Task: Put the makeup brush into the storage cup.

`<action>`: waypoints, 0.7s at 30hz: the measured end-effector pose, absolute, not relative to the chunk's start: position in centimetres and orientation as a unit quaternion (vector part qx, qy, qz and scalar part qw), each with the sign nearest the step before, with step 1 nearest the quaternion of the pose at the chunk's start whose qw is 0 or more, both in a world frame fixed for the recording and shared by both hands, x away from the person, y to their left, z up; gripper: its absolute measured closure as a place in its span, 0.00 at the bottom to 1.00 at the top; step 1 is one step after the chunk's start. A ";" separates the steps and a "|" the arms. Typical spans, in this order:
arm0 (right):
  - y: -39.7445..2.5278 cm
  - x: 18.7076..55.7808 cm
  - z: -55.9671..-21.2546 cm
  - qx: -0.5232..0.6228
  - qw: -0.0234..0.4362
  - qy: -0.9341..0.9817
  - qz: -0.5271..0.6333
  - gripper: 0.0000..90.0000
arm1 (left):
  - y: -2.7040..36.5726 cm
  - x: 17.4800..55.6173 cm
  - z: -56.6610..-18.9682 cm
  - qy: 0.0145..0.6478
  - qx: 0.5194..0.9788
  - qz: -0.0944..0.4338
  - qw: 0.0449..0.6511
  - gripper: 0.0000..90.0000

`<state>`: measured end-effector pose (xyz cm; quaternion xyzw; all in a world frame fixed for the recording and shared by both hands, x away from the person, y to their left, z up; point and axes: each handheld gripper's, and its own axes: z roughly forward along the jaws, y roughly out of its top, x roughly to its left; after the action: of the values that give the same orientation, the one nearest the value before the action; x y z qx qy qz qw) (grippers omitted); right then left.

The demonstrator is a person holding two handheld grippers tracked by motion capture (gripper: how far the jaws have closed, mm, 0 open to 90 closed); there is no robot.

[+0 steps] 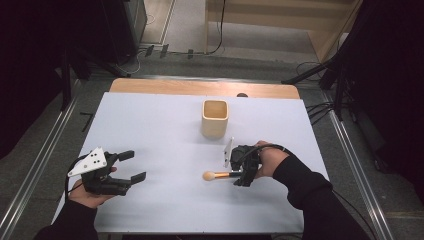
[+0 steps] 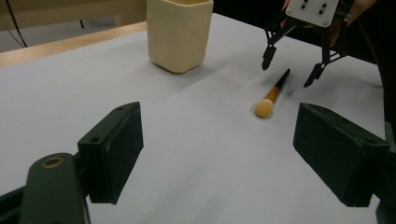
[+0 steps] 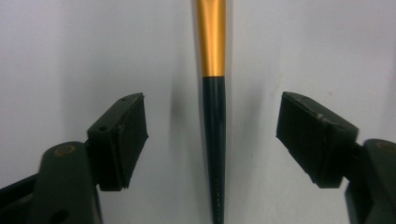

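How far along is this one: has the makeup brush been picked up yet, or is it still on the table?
Nothing looks finished. The makeup brush lies flat on the white table, apart from the cream cup. In hand: the right gripper is open with a jaw on either side of the brush's dark handle, neither jaw touching it. The left gripper is open, off to the side. Closing, lifting and probably placing the brush in the cup remain.

Brush (image 3: 214, 116) in right gripper view: head cut off by top edge, handle tip by bottom edge. High view: right gripper (image 1: 243, 172) covers brush handle end. Left gripper view: cup (image 2: 179, 32) rim cropped at top. Cup contents not discernible.
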<state>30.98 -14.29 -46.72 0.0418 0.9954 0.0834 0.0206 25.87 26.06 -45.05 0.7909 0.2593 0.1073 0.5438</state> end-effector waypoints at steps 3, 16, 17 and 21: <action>-14.0 31.0 -47.1 0.036 0.021 0.996 0.076 0.32 | 26.1 25.9 -45.1 0.259 0.791 0.107 0.543 0.18; -14.0 31.3 -48.3 0.050 0.017 0.996 0.067 0.55 | 26.0 25.9 -45.1 0.258 0.792 0.108 0.542 0.18; -14.0 31.1 -48.2 0.048 0.017 0.997 0.066 0.56 | 26.0 25.9 -45.1 0.258 0.792 0.108 0.542 0.18; -13.6 30.9 -48.1 0.038 0.015 0.998 0.054 0.63 | 26.0 25.9 -45.1 0.258 0.793 0.108 0.541 0.18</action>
<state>30.94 -13.57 -48.14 0.0376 0.9977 0.0537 0.0151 25.90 26.05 -45.07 0.7930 0.2582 0.1085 0.5411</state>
